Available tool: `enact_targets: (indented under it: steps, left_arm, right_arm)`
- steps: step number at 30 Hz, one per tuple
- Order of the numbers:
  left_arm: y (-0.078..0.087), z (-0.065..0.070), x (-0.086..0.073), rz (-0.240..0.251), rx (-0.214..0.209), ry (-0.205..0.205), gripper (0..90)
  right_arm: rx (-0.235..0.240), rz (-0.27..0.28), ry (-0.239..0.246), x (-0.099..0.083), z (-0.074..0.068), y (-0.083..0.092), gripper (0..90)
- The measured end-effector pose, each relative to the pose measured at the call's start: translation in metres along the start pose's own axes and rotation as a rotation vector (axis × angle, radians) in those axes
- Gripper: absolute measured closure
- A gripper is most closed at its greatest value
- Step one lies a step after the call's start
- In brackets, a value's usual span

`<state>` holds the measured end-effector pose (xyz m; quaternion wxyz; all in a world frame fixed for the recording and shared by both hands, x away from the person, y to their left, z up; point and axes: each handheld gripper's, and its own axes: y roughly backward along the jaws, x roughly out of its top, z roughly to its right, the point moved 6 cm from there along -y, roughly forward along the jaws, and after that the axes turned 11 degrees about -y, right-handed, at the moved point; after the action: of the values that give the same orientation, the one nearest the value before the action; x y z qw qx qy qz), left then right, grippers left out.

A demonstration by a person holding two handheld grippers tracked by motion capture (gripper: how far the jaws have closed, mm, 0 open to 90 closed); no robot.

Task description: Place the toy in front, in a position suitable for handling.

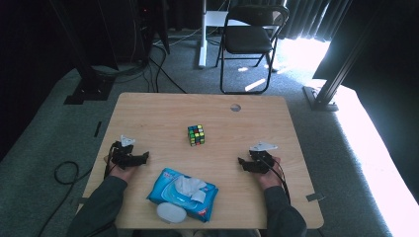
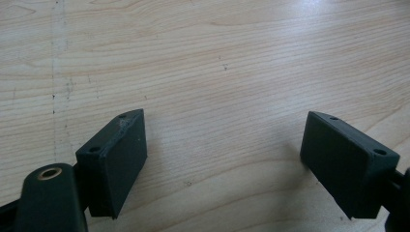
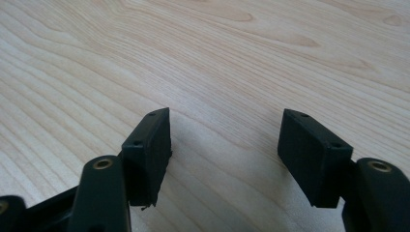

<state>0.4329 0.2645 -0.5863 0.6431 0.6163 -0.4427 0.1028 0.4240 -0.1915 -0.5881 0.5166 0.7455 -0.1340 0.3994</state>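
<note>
Wipes pack [image 1: 183, 193] lies at the table's [image 1: 148, 113] six o'clock edge, between the left gripper [image 1: 143, 157] at nine and right gripper [image 1: 242, 163] at three; both gape wide, holding nothing. Puzzle cube [image 1: 196, 135] sits at centre.

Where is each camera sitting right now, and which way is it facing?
High view: above the person's side, looking forward and down on the table, cube and wipes pack; both forearms, left gripper and right gripper show.
Left gripper view: on the left gripper, looking along its open jaws at bare tabletop.
Right gripper view: on the right gripper, the same, jaws open.
Shared: both gripper views show the same wood grain with nothing between the jaws.
</note>
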Motion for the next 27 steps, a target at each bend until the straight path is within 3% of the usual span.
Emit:
enact_targets:
  steps: [9, 14, 27]
  left_arm:
    - [0.0005, 0.0012, -0.0003, 0.000, 0.008, 0.010, 17.5]
    - [0.0006, 0.0034, 0.0000, 0.004, -0.008, -0.010, 17.4]
    - [0.0020, 0.0043, -0.0009, 0.003, 0.003, 0.002, 18.0]
  right_arm:
    - [-0.016, 0.000, -0.016, -0.0005, -0.0005, 0.0002, 33.5]
    - [-0.021, -0.006, -0.017, -0.0005, -0.0016, -0.0010, 27.7]
    - [-0.019, -0.008, -0.016, -0.0003, -0.0013, -0.0012, 27.6]
